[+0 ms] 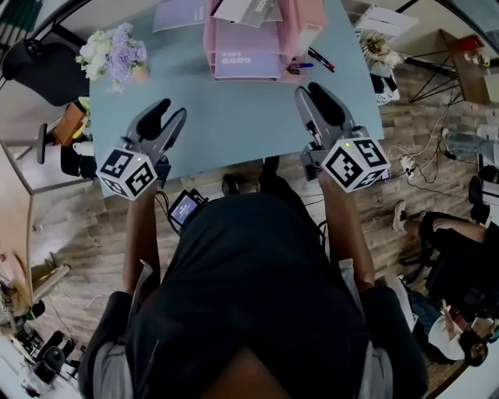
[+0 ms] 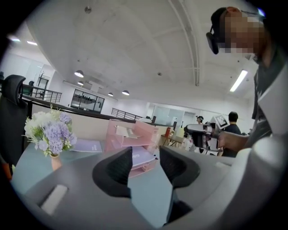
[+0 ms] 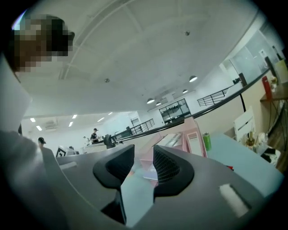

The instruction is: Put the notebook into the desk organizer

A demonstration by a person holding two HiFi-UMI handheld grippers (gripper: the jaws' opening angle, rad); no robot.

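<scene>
A pink desk organizer [image 1: 300, 27] stands at the far middle of the light blue table [image 1: 234, 117]. A lavender notebook [image 1: 248, 62] lies in its bottom tray, and a second lavender notebook [image 1: 179, 13] lies flat on the table left of it. My left gripper [image 1: 171, 111] hovers over the table's near left part, open and empty. My right gripper [image 1: 310, 90] hovers at the near right, its jaws apart by a narrower gap with nothing between them. The left gripper view shows the organizer [image 2: 130, 134] ahead past the gripper [image 2: 145, 164]. In the right gripper view the gripper [image 3: 143, 162] faces the organizer [image 3: 182, 139].
A vase of pale purple and white flowers [image 1: 115, 53] stands at the table's far left. Pens [image 1: 320, 60] lie right of the organizer and white papers [image 1: 249, 9] rest on top of it. A dark chair [image 1: 43, 70] stands left of the table; a seated person [image 1: 460, 234] is at the right.
</scene>
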